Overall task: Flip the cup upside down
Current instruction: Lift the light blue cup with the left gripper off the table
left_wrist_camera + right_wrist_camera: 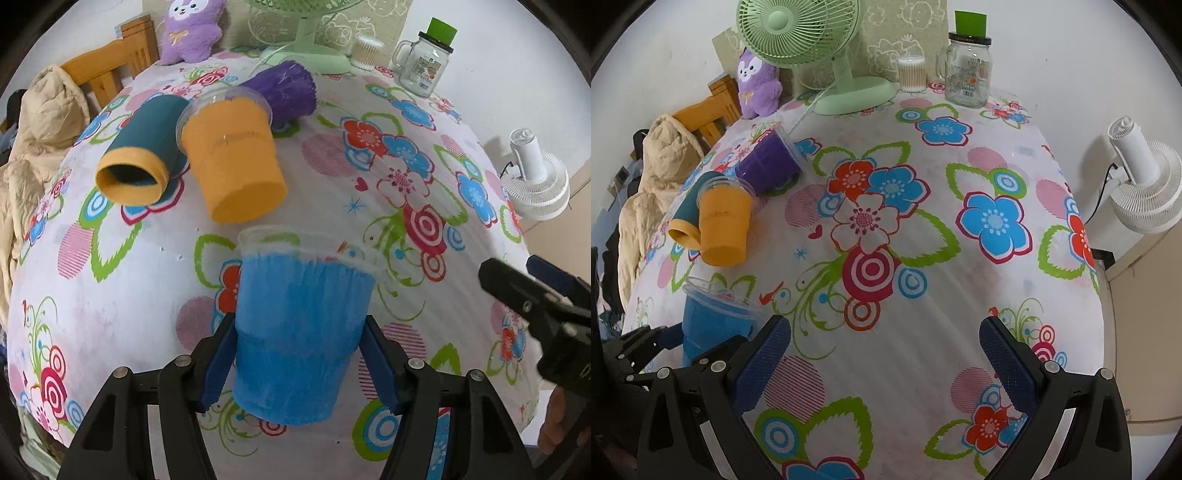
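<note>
My left gripper (299, 354) is shut on a blue cup (299, 332) with a clear plastic rim, holding it by its sides above the floral tablecloth (369, 206). The cup's open rim points away from the camera and its base points toward it. The blue cup also shows in the right wrist view (709, 325), held at the lower left. My right gripper (884, 354) is open and empty over the tablecloth; it shows at the right edge of the left wrist view (524, 295).
An orange cup (236, 155), a teal cup with an orange rim (144, 155) and a purple cup (284, 88) lie on their sides at the far left. A green fan (812, 48), glass jar (967, 70), swab box (912, 74), plush toy (757, 85) stand at the back.
</note>
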Motion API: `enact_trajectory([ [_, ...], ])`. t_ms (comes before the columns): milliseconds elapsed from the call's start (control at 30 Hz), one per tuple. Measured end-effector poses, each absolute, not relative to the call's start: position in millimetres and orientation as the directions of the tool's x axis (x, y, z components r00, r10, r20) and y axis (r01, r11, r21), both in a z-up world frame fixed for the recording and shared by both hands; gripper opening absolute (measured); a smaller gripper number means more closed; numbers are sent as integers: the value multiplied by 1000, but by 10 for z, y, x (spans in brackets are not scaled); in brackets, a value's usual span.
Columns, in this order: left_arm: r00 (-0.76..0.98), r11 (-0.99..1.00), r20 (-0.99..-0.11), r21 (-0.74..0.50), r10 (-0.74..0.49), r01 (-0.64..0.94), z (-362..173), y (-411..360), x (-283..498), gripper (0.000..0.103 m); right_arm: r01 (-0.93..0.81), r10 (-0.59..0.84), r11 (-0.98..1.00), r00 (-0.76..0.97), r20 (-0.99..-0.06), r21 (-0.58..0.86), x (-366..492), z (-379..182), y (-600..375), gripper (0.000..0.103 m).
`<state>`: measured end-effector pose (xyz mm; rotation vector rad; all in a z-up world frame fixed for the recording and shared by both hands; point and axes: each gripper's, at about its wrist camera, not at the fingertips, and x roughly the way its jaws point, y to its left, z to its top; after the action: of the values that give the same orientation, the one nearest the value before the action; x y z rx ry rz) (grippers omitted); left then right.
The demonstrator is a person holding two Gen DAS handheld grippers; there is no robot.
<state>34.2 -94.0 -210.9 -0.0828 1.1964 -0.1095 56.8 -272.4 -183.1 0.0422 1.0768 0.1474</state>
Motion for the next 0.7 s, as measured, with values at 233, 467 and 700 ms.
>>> enact_trajectory([
  [233, 377, 990, -916, -120, -137, 68, -2052, -966, 297, 84, -95, 140, 990, 466, -874, 108, 551, -1843, -2729, 103],
  [467, 379, 984, -913, -102, -151, 146, -1853, -982, 239, 93, -70, 144, 990, 482, -864, 125, 465, -1746, -2713, 103],
  [700, 385, 965, -901, -114, -200, 236, -1671, -799, 173, 94, -15, 134, 989, 521, -843, 148, 315, -1647, -2578, 103],
])
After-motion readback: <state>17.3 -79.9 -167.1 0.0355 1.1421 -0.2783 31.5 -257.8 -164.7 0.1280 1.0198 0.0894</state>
